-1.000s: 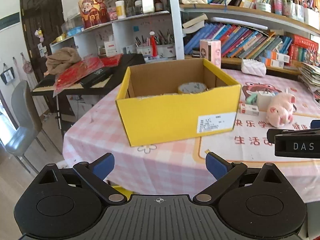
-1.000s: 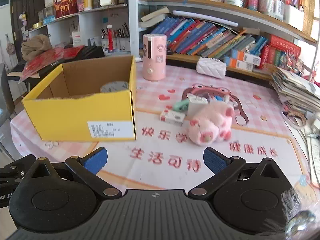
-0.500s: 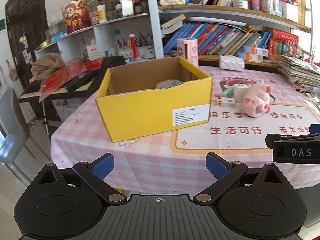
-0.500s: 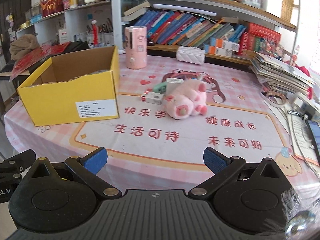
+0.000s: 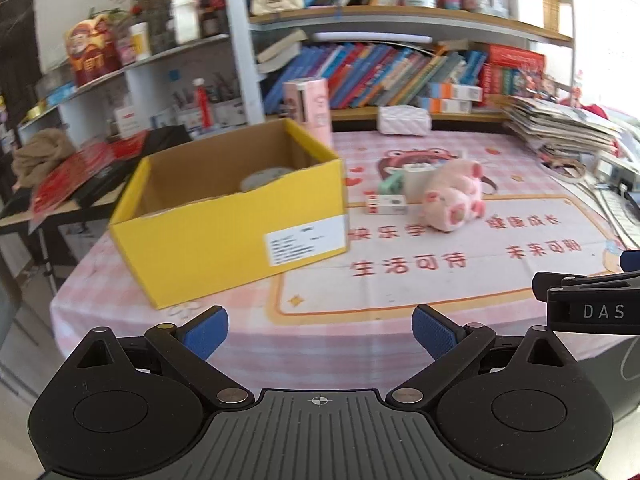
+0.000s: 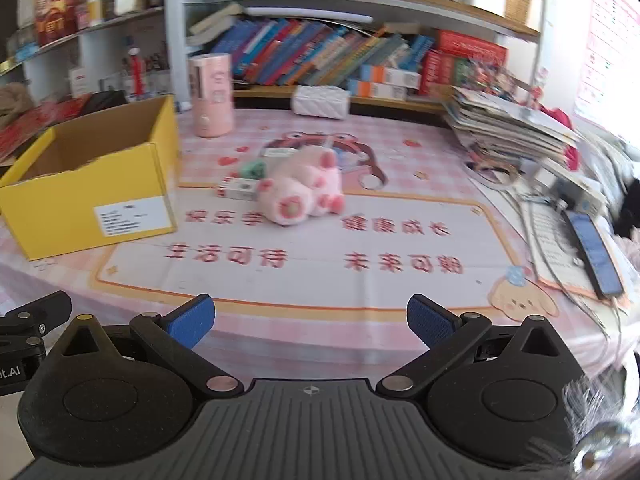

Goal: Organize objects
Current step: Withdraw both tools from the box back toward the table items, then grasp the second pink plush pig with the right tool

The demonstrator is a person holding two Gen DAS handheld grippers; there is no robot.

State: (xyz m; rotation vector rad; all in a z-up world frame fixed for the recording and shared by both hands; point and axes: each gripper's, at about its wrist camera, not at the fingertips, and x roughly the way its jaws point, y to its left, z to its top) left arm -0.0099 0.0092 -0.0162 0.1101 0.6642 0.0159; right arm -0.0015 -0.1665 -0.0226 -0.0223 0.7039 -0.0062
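A yellow cardboard box [image 5: 240,232] stands open on the pink checked table, with a roll of tape [image 5: 266,174] inside; it also shows in the right wrist view [image 6: 92,200]. A pink plush pig [image 5: 454,196] lies to its right, also in the right wrist view [image 6: 304,192]. Beside the pig lie a small white and red box [image 5: 386,205], a white block [image 5: 416,180] and a green item [image 5: 390,185]. My left gripper [image 5: 320,330] is open and empty at the table's near edge. My right gripper [image 6: 310,320] is open and empty, also back from the objects.
A pink cylinder [image 6: 211,96] stands behind the box. A white quilted pouch [image 6: 320,101] lies at the back. Stacked magazines [image 6: 512,128], a phone [image 6: 592,252] and cables crowd the right side. Bookshelves [image 5: 400,76] rise behind the table.
Both grippers have pulled back and swung to the right. The box and the pig look smaller and farther away. Nothing on the table has moved.
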